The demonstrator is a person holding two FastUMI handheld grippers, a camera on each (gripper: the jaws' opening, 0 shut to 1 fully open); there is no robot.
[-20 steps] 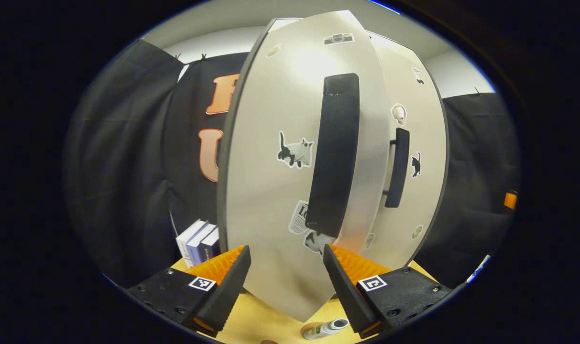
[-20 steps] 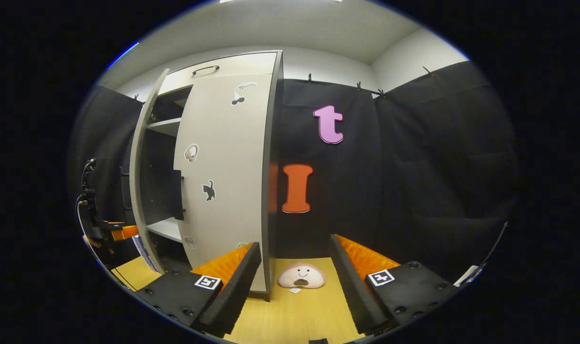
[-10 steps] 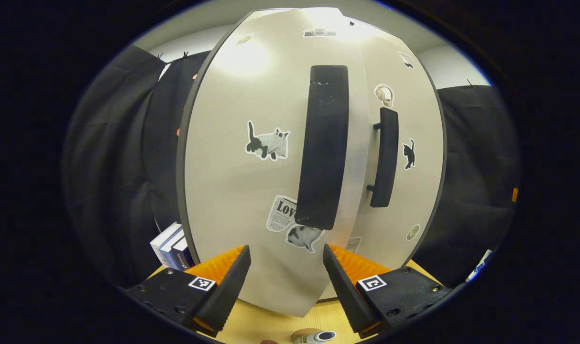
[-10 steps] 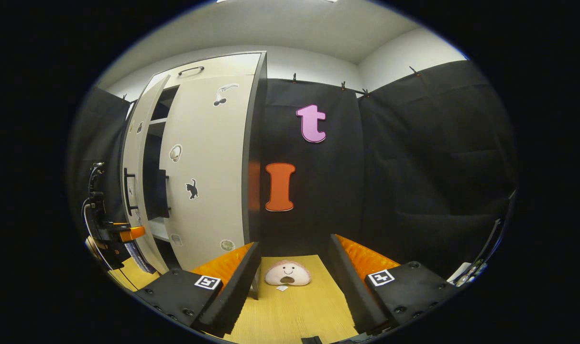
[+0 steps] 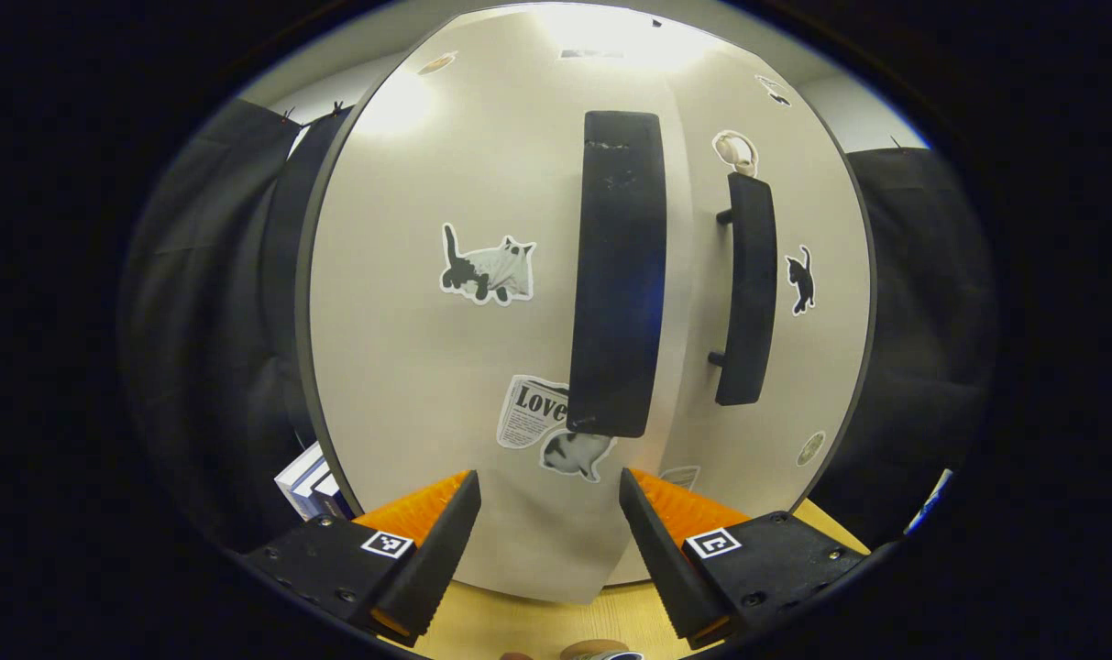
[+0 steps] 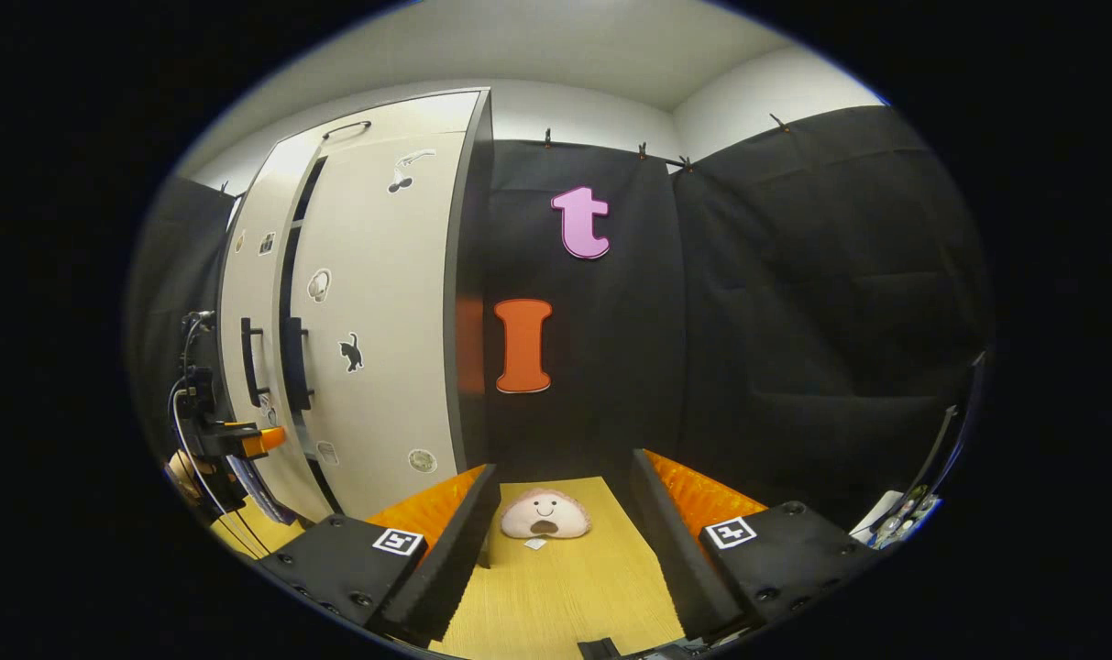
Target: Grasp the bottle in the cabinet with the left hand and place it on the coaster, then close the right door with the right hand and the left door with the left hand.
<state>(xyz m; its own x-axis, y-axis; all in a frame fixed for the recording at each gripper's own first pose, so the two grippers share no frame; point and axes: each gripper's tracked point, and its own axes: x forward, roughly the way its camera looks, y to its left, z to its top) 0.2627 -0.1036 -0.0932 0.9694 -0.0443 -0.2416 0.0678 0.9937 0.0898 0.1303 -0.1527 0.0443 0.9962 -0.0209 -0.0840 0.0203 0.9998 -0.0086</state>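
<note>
1. Since a second ago the left door (image 5: pixel 427 367) has swung in nearly to the cabinet front; in the right gripper view a narrow dark slit is all that shows between it and the right door (image 6: pixel 381 348).
2. Left gripper (image 5: pixel 548 541): fingers spread apart, empty, facing the left door just below its black handle (image 5: pixel 618 275); whether they touch the panel cannot be told.
3. Right door sits flush, its own handle (image 5: pixel 746 293) beside the left one.
4. Right gripper (image 6: pixel 560 550): fingers apart, holding nothing, hovering over the table (image 6: pixel 574 587), aimed at a small smiling plush (image 6: pixel 544 515) by the cabinet's corner.
5. Bottle (image 5: pixel 611 655): just its cap peeks at the bottom edge of the left gripper view, on the coaster (image 5: pixel 590 648), on the table in front of the cabinet.
6. Books (image 5: pixel 310 481) stand left of the cabinet.
</note>
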